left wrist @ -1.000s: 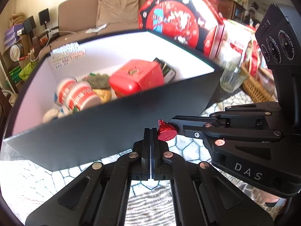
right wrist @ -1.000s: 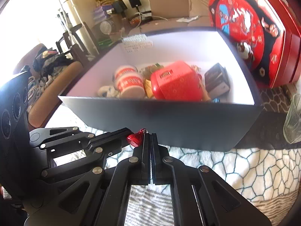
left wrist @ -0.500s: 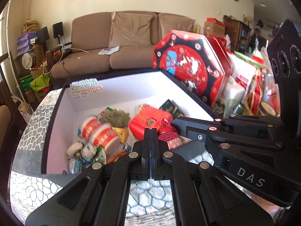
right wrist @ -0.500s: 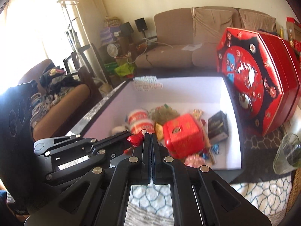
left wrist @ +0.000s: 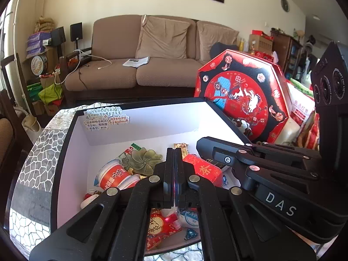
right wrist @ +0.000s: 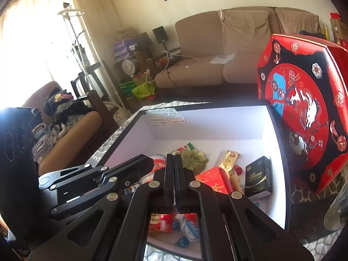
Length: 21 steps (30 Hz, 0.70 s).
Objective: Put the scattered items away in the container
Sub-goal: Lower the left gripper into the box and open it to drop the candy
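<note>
Hovering above the box (left wrist: 71, 163) on the table (left wrist: 32, 163), left tongs (left wrist: 174, 152) and right tongs (right wrist: 174, 157) are both closed, visibly gripping nothing. Snacks (left wrist: 113, 176) lie inside it. The next move is probably seeking leftovers outside.

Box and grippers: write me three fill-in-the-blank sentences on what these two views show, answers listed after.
1. The inside walls of the box are ____.
2. Both the left gripper and the right gripper are ____.
3. The octagonal tin leaning by the box is mostly ____.

Answers: white; shut; red
</note>
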{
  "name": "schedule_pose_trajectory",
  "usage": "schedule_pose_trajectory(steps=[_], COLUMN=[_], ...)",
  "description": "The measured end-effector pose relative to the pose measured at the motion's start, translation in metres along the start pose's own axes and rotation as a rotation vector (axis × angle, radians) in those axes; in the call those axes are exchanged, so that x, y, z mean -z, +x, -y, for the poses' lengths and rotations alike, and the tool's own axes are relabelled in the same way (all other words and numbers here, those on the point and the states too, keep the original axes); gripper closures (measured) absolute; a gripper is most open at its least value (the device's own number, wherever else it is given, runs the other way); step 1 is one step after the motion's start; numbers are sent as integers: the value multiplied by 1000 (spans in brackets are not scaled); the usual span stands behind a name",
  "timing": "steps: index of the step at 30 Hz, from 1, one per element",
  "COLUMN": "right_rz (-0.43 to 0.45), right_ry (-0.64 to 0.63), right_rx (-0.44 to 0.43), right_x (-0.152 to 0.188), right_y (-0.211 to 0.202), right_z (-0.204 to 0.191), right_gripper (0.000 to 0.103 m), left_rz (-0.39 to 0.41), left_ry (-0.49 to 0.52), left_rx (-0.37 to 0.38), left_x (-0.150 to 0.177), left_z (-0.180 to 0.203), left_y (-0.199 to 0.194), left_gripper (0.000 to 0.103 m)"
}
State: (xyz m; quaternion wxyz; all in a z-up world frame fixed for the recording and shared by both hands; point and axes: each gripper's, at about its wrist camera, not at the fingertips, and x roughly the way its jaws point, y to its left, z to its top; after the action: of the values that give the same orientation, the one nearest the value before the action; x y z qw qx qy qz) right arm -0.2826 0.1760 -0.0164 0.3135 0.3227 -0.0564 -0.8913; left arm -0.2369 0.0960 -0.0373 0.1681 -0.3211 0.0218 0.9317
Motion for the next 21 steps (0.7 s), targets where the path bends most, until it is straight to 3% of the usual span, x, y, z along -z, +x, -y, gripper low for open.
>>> schedule_pose_trajectory(steps=[5,12,13,15,16,17,18,20,21], right_rz=[-42,-112,-119,-155,-177,-185,-184,-180,-180], right_ry=[1,-57,-63,-93,-109,-123,-129,-106,-88], right_rx=[26,112,119,132,137,150,165,175,176], right_x=[5,7,7,8,9,9,9,8,7], right_y=[4,-5,-7,-8,-8,-9,-11,-15,-18], right_z=[5,3,3,1,0,-1,-1,2,5], right_gripper=[101,100,100,100,99,92,85,52,44], left_rz=[-32,-86,-95,-125,-138,-145,-148,-151,-156], left_ry=[17,50,44,10,-8,-19,-26,-42,-56], left_rx=[-27,-125,-142,-179,-194,-209,-225,-248,-255], left_x=[2,4,3,1,0,0,-1,-3,-4], left_z=[5,10,9,3,0,-2,-5,-12,-16], left_y=[8,4,3,2,1,-1,-4,-9,-12], left_gripper=[102,101,97,76,58,48,46,36,32])
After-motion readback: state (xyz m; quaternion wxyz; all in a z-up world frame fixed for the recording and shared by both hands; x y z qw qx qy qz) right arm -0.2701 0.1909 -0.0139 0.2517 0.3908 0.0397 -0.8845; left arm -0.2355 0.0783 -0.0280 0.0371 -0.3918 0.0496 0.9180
